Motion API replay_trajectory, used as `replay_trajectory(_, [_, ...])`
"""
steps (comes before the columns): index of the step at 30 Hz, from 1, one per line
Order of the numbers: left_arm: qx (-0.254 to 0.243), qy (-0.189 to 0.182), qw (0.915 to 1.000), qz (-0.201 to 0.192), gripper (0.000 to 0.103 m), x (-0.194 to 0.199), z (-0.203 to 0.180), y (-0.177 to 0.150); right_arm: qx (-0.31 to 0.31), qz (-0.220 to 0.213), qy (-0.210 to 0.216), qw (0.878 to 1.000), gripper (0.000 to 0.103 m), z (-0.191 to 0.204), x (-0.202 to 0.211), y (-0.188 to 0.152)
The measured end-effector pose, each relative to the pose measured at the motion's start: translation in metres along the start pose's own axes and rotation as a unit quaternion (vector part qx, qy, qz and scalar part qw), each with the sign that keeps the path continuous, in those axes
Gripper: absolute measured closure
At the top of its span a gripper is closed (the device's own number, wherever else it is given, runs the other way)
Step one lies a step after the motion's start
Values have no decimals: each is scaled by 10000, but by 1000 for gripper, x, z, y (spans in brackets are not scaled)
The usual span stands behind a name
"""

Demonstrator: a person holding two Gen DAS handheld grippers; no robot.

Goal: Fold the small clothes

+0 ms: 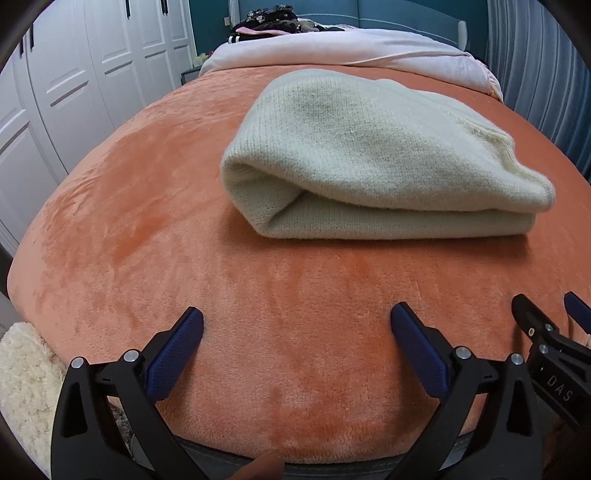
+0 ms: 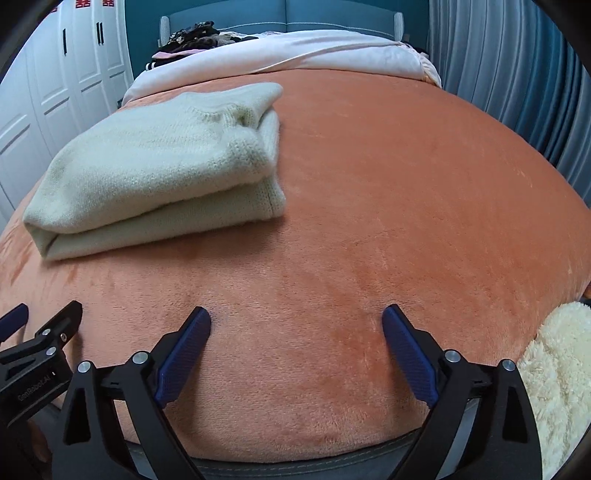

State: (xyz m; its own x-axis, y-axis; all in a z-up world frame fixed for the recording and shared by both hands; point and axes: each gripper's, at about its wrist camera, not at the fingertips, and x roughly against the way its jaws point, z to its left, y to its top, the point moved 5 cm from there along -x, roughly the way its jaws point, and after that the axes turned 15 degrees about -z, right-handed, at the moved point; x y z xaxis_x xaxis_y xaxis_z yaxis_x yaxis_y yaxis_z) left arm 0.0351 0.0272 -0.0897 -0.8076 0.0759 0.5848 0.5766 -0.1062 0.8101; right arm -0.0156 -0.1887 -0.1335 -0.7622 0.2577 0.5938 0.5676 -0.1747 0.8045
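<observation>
A cream knitted sweater [image 1: 373,155] lies folded in a thick stack on the orange blanket [image 1: 184,229]. In the right wrist view the sweater [image 2: 162,166] sits at the left on the blanket [image 2: 406,206]. My left gripper [image 1: 295,325] is open and empty, low over the blanket near the bed's front edge, well short of the sweater. My right gripper [image 2: 295,325] is open and empty, beside the left one. The right gripper's fingers [image 1: 532,321] show at the right edge of the left wrist view, and the left gripper's fingers [image 2: 59,325] at the left edge of the right wrist view.
A pink quilt [image 1: 332,48] and a pile of dark clothes [image 1: 269,22] lie at the bed's head. White wardrobe doors [image 1: 74,92] stand on the left, blue curtains [image 2: 517,74] on the right. A fluffy cream fabric [image 2: 561,376] lies at the front edge.
</observation>
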Motion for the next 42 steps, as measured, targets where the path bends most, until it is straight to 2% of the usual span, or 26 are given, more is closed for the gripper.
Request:
replay_trajectory(3, [35, 66, 9998, -209, 5, -1, -2, -1, 34, -75, -49, 10000, 9, 3, 0, -3])
replay_trajectory(5, [5, 96, 9997, -209, 5, -2, -3, -1, -3, -82, -33, 10000, 9, 3, 1, -4])
replay_trajectory(6, [8, 97, 9997, -208, 5, -2, -3, -1, -21, -72, -39, 10000, 5, 3, 0, -4])
replay_trajectory(27, [25, 146, 9996, -250, 5, 0, -11, -3, -56, -72, -34, 10000, 5, 9, 1, -6])
replay_trajectory(42, [19, 182, 9995, -253, 5, 2, -14, -4, 140, -133, 115, 9997, 5, 36, 7, -9])
